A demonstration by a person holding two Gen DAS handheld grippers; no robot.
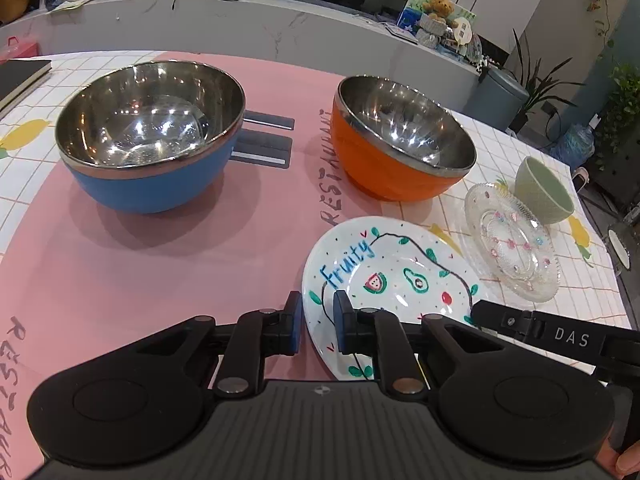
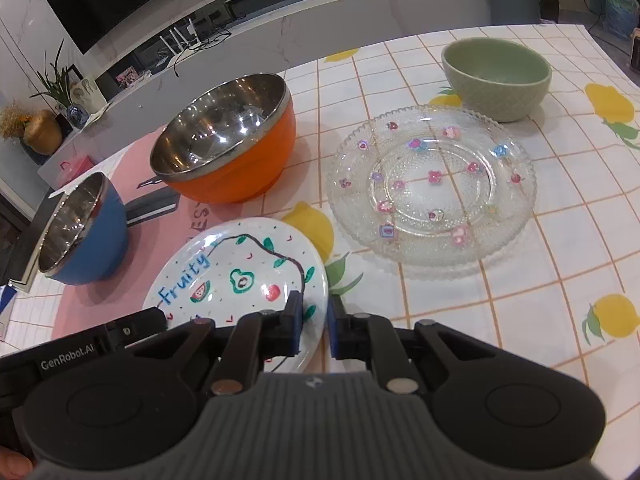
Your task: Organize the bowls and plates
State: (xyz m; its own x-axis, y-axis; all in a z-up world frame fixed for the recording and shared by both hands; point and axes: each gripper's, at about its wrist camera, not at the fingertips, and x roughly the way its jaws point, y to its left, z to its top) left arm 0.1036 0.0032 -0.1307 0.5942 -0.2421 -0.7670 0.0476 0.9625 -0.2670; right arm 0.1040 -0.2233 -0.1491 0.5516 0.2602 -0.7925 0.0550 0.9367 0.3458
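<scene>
Both grippers, left (image 1: 316, 322) and right (image 2: 314, 326), pinch opposite rims of the white fruit plate (image 2: 240, 276) on the table's near edge; lift level, together, toward the glass plate (image 2: 432, 184).

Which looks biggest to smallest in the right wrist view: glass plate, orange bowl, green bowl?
1. glass plate, widest.
2. orange bowl.
3. green bowl, though it sits farthest back, so its true size is unsure.

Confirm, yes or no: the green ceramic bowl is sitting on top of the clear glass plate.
No, the green ceramic bowl stands on the checked tablecloth just behind the clear glass plate, not on it.
</scene>
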